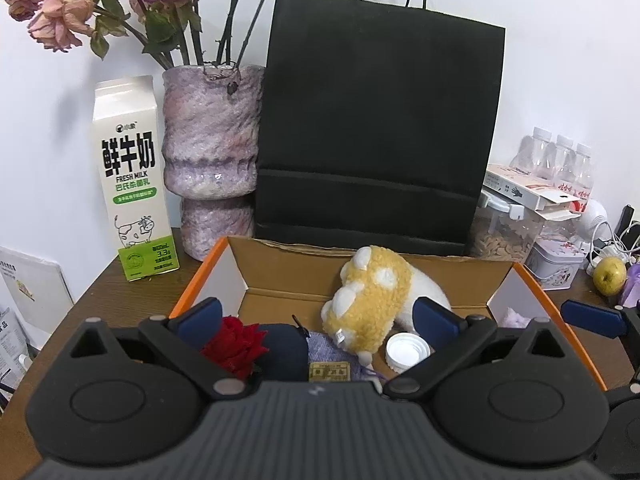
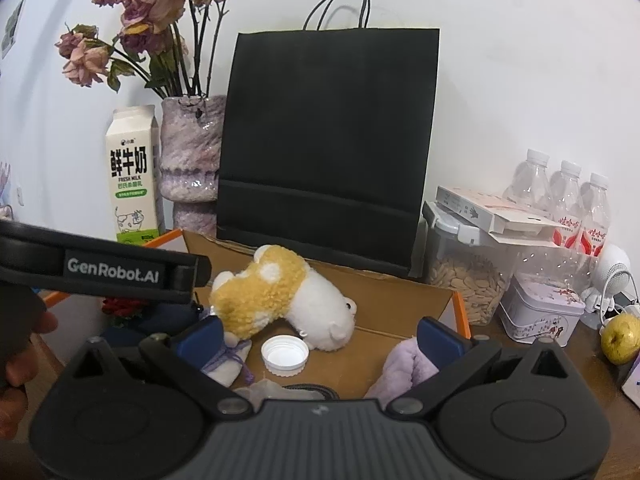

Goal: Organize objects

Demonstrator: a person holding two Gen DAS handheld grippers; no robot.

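In the lower half of both views we see an open cardboard box (image 1: 288, 280) with orange edges, and both of our grippers hang over it. Our left gripper (image 1: 318, 316) has its blue pads spread wide apart with nothing between them; our right gripper (image 2: 318, 340) is likewise spread, gripping nothing. In the right wrist view the left gripper's black body, printed "GenRobot.AI", crosses the left edge of the frame.

Inside the box, a yellow-and-white plush toy (image 1: 372, 300) lies near the middle of the frame, leaning on the box's back wall. Just below it rests a white bottle cap (image 1: 406, 354), open side up. At lower left in the left wrist view sits a red fabric rose (image 1: 236, 344), beside a dark blue pouch (image 1: 284, 350) and a pale purple sachet (image 1: 328, 346) with a small label. A fluffy lilac item (image 2: 404, 368) lies at the lower right of the right wrist view, touching our right gripper's right pad; we cannot tell what it is.

Behind the box, a black paper bag (image 1: 376, 128) stands upright at frame centre. To its left are a purple vase (image 1: 212, 152) of dried roses and a milk carton (image 1: 130, 176). At the right edge are water bottles (image 2: 560, 192), a seed jar (image 2: 468, 280), a tin (image 2: 540, 316) and a yellow-green fruit (image 2: 620, 338).
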